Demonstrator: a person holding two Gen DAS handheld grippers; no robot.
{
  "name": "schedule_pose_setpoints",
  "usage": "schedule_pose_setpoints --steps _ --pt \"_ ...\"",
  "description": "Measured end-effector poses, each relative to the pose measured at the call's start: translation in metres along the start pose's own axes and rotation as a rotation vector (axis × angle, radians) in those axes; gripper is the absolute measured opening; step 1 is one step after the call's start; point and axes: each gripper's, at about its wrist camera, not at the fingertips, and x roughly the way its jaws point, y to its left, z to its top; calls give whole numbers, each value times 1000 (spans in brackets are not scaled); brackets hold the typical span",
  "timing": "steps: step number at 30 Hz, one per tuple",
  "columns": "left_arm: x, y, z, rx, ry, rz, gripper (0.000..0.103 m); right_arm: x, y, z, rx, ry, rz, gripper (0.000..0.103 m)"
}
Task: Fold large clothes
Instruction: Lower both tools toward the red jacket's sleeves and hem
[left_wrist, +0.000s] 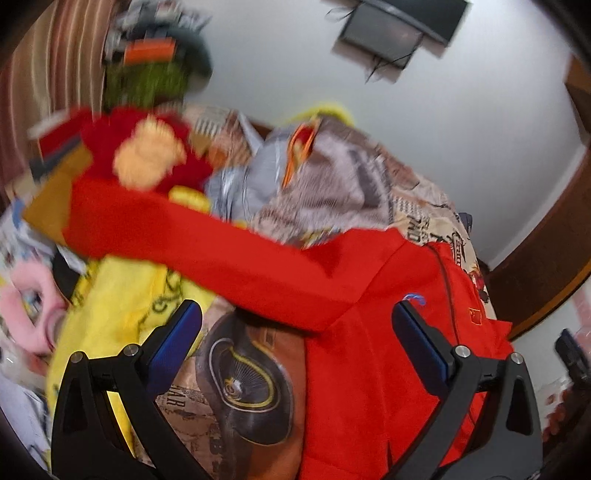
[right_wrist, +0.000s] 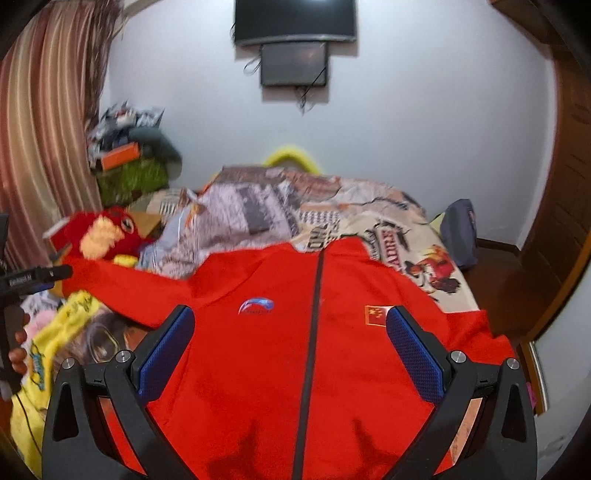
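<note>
A red zip-up jacket (right_wrist: 295, 350) lies front up on the bed, with a dark zipper, a blue logo and a small flag patch. Its sleeve (left_wrist: 207, 247) stretches out to the left across the bedding. My left gripper (left_wrist: 295, 314) is open and empty, above the spot where the sleeve meets the body. My right gripper (right_wrist: 290, 317) is open and empty, above the jacket's chest. The left gripper's body (right_wrist: 33, 277) shows at the left edge of the right wrist view, near the sleeve end.
The bed has a printed sheet (right_wrist: 399, 236) and a crumpled quilt (right_wrist: 251, 210). A yellow garment (left_wrist: 114, 302) lies left of the jacket. A red plush toy (right_wrist: 107, 232) and piled boxes (right_wrist: 125, 155) sit at far left. A dark bag (right_wrist: 461, 232) lies at right. A wooden door (right_wrist: 561, 221) stands at right.
</note>
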Motion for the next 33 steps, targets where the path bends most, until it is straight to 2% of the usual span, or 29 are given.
schedule_pose_setpoints --steps 4,7,11,12,17,19,23,26,28,30,31,33 --pt "27 34 -3 -74 81 -25 103 40 5 2 -31 92 24 103" --pt "43 59 0 -119 121 -41 101 72 5 2 -7 173 51 103" --pt "54 87 9 -184 128 -96 96 107 1 -1 40 264 63 103" --pt "58 95 13 -202 127 -103 92 114 0 -3 48 286 58 103" --pt "77 126 30 -267 139 -113 87 137 -5 -13 78 349 49 103" --pt "88 142 33 -310 146 -94 79 142 -6 -18 76 366 37 103" --pt "100 162 40 -324 121 -10 59 149 -7 -23 69 392 11 103" --pt "105 172 48 -329 91 66 48 151 -10 -25 80 406 5 103" --pt "107 177 54 -334 86 86 45 150 -12 -26 86 412 0 103" --pt "105 174 62 -318 57 129 29 150 -14 -26 88 410 -3 103" --pt "104 173 65 -306 48 150 25 148 -16 -26 89 407 -6 103" --pt "104 165 72 -271 49 192 10 145 -20 -24 97 400 -10 103"
